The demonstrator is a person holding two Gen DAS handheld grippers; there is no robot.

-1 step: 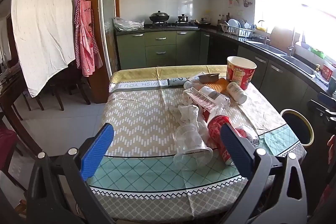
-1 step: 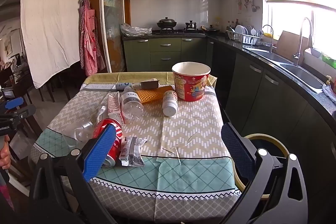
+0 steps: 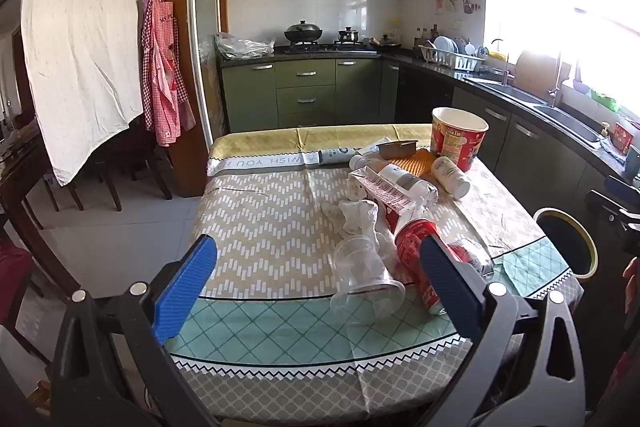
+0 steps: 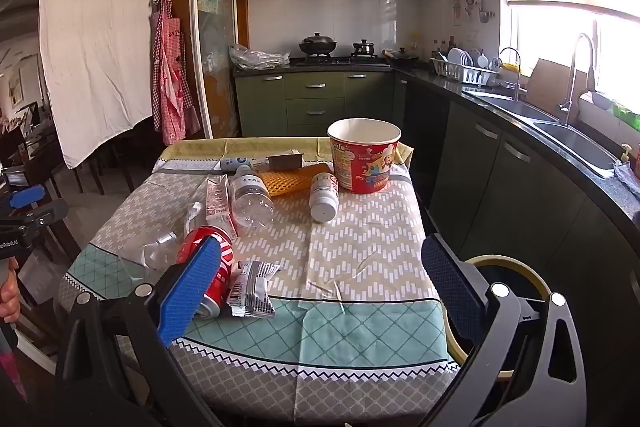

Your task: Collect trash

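Note:
Trash lies on the patterned table. My left gripper hangs open above the near edge, nothing between its blue pads. Just ahead lie a clear plastic cup on its side, crumpled tissue and a red can. Farther back are a carton, a clear bottle, a white pill bottle and a red paper bucket. My right gripper is open and empty too; its left pad overlaps the red can, beside a silver wrapper.
A dark bin with a yellow rim stands against the table's right side, also shown as the bin. Green cabinets and a sink counter run along the right. Dark chairs stand at the left. A hand holds the left gripper.

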